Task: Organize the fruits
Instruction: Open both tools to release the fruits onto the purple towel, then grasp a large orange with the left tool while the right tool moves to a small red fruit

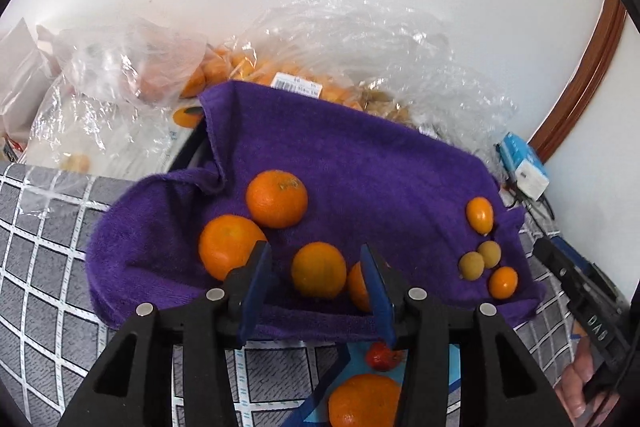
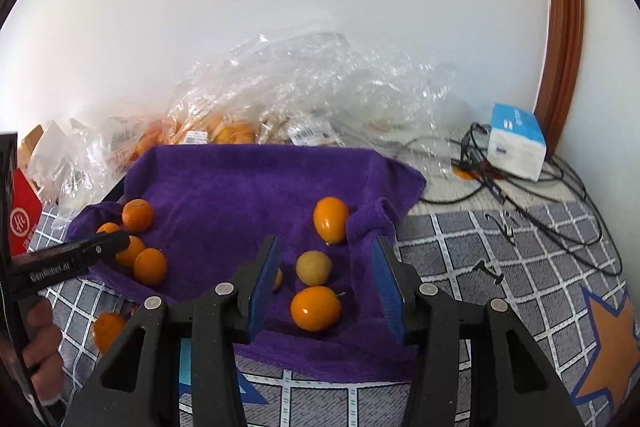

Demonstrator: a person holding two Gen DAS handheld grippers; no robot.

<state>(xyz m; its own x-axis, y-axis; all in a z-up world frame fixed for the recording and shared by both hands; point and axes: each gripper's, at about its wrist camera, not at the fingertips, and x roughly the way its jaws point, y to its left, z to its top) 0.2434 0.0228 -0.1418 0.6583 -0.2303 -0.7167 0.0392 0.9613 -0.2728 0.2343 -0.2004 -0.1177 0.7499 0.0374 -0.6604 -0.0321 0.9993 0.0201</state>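
Note:
A purple towel (image 1: 360, 163) is draped over a tray. At its left end lie several oranges, one at the back (image 1: 276, 199) and one beside it (image 1: 230, 247). My left gripper (image 1: 315, 251) is open, and a third orange (image 1: 318, 269) sits loose between its blue pads with gaps on both sides. At the towel's right end lie two kumquats (image 2: 330, 219) (image 2: 316, 308) and a pale longan (image 2: 314, 268). My right gripper (image 2: 326, 247) stands open over the longan and the near kumquat, touching neither. The left gripper's black finger (image 2: 100, 247) reaches in over the oranges.
Crumpled clear plastic bags (image 2: 312, 95) holding more oranges stand behind the towel against the wall. On the checked mat in front lie an orange (image 1: 364, 401) and a small red fruit (image 1: 383, 355). A tissue box (image 2: 516, 143) and tangled cables (image 2: 520, 187) lie at the right, and a red box (image 2: 22, 223) at the left.

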